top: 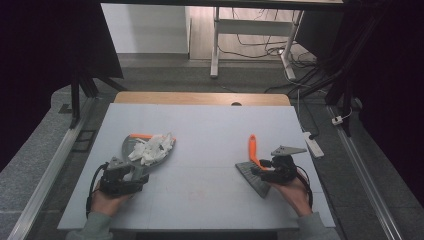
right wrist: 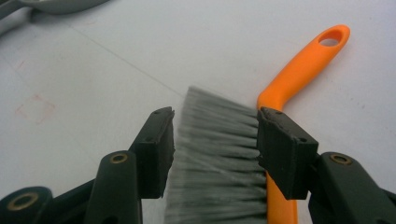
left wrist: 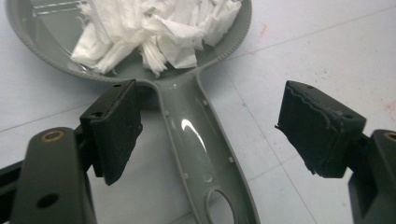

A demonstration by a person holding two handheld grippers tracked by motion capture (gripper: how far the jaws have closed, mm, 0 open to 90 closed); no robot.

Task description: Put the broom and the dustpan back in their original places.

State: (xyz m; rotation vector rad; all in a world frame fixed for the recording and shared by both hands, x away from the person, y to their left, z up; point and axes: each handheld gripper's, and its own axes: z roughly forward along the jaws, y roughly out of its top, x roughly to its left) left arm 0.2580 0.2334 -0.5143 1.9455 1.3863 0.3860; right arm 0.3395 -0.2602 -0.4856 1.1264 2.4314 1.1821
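On the pale surface (top: 200, 130), a grey dustpan (top: 132, 145) lies at the person's left, its pan heaped with torn white paper scraps (top: 151, 148) and an orange piece (top: 140, 135) showing at its far edge. The left claw (top: 131, 172) sits at the near end of the dustpan; in the left gripper view its jaws stand apart on either side of the dustpan's handle (left wrist: 201, 144), the pads (left wrist: 114, 128) not pressing on it, so the claw is released. At the right, a brush with an orange handle (top: 253, 149) and grey bristles (top: 252, 177) lies well apart from the dustpan. In the right gripper view the right claw (right wrist: 215, 149) straddles the bristles (right wrist: 217, 163), the jaws on both sides of the brush head; whether they actually clamp it cannot be told.
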